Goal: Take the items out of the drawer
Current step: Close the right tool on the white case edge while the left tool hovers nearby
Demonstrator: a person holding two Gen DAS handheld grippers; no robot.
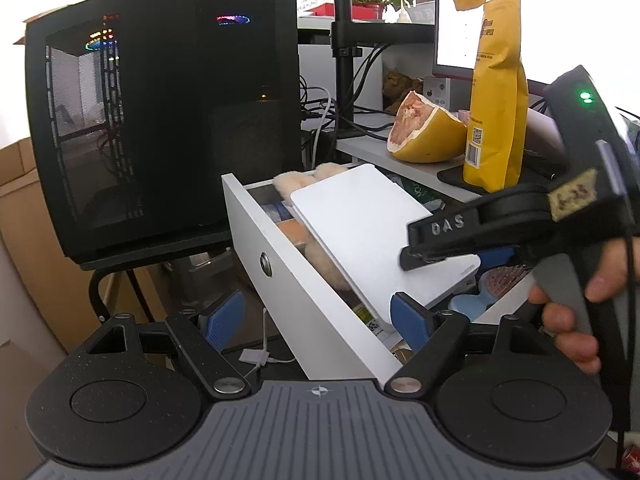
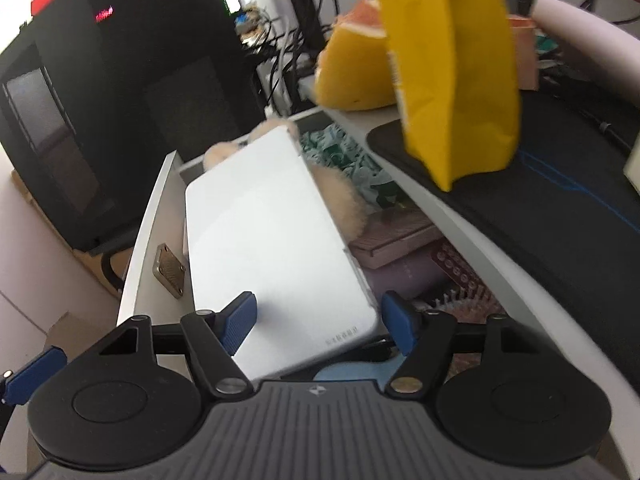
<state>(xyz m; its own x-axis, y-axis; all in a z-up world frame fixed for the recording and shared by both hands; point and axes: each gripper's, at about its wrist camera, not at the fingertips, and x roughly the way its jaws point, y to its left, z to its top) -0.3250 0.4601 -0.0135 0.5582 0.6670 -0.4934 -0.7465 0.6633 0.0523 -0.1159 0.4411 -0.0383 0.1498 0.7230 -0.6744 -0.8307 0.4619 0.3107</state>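
A white drawer (image 1: 296,276) stands pulled out under the desk. A flat white box (image 1: 376,232) lies tilted on top of its contents. My right gripper (image 1: 416,254) reaches in from the right, its black fingers at the box's near corner. In the right wrist view the box (image 2: 272,248) sits between my right gripper's (image 2: 318,324) blue pads, which are spread wide at its near edge. My left gripper (image 1: 318,320) is open and empty, in front of the drawer's front panel. Beige fluffy items (image 2: 340,196), a hairbrush (image 2: 468,304) and books (image 2: 400,248) lie in the drawer.
A black computer case (image 1: 160,112) stands left of the drawer. On the desk (image 1: 372,148) above are a cut pomelo (image 1: 424,132), an upright yellow pouch (image 1: 496,92) on a black mat (image 2: 560,216), a monitor arm (image 1: 344,60) and cables.
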